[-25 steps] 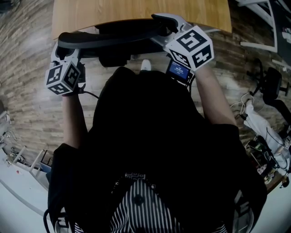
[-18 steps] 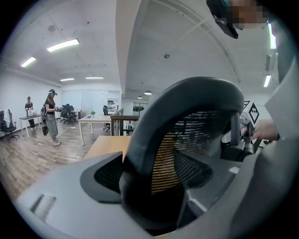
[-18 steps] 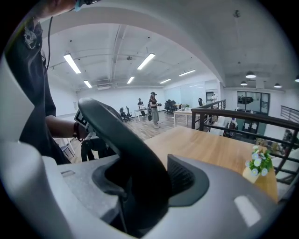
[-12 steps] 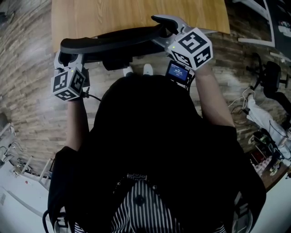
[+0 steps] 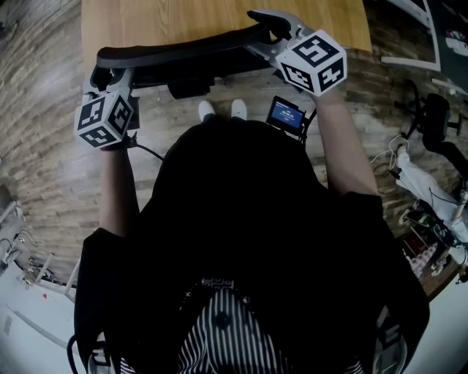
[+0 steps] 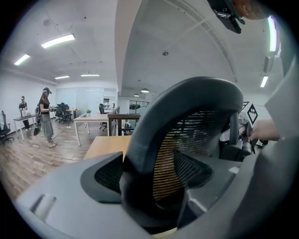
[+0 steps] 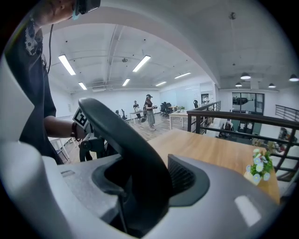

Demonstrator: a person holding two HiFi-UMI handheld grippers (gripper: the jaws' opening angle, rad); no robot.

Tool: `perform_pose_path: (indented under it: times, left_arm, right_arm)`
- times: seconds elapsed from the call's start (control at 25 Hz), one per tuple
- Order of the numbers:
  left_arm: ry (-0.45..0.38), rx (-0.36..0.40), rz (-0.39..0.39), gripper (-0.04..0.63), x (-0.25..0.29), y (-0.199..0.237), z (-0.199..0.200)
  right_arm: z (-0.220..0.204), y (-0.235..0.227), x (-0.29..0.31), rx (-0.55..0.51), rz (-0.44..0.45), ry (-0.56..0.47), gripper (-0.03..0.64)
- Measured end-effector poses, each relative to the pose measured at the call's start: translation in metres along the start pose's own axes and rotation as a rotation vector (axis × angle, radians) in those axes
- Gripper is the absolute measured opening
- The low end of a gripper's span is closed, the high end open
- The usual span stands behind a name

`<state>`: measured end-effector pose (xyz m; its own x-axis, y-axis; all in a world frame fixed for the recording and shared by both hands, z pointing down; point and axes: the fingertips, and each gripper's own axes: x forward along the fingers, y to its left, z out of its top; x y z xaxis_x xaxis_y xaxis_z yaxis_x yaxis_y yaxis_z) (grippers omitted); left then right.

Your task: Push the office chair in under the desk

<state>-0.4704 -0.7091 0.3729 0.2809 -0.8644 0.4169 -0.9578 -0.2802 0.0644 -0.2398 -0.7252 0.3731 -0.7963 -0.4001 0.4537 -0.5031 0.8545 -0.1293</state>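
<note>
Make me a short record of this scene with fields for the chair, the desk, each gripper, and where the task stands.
chair backrest: black mesh, top rim at the desk's near edge
desk: wooden, straight ahead
left gripper: closed on the backrest's left end
right gripper: closed on the backrest's right end
task: chair at the desk; seat hidden, cannot tell whether it is under

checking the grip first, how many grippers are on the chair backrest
2: left gripper clamped on the backrest at its left end, right gripper at its right end.
</note>
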Motion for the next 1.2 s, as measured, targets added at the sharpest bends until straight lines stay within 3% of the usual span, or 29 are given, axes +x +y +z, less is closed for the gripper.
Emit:
perform_pose_path:
  times: [0.32, 0.56, 0.64, 0.72, 0.76, 0.8, 0.96, 1.2]
  left_arm:
    - [0.005, 0.029, -0.014, 0.341, -0.006, -0.001, 0.001]
    - [-0.029, -0.050, -0.025, 0.343, -0.036, -0.010, 0.005]
    - [-0.048, -0.038, -0.089, 0.284, -0.054, -0.028, 0.005]
    - [-0.056, 0.047, -0.204, 0.113, -0.070, -0.057, 0.007]
    - [-0.058, 0.097, -0.255, 0.049, -0.076, -0.071, 0.009]
    - [-0.060, 0.133, -0.300, 0.025, -0.081, -0.085, 0.012]
    - [-0.085, 0.123, -0.456, 0.003, -0.089, -0.136, 0.034]
    - [-0.114, 0.147, -0.542, 0.003, -0.085, -0.204, 0.047]
  right_arm:
    - [0.004, -0.002, -0.003, 0.041, -0.076, 0.013, 0.261]
    - [-0.001, 0.003, -0.025, 0.071, -0.139, 0.001, 0.279]
    - [-0.008, 0.006, -0.043, 0.090, -0.159, -0.005, 0.279]
    - [-0.015, 0.013, -0.062, 0.104, -0.155, -0.005, 0.230]
    - [-0.016, 0.020, -0.070, 0.112, -0.135, -0.007, 0.110]
    - [-0.016, 0.030, -0.075, 0.121, -0.107, -0.014, 0.025]
    - [-0.001, 0.070, -0.078, 0.129, -0.016, -0.065, 0.000]
    - [0.015, 0.120, -0.082, 0.093, 0.108, -0.108, 0.000]
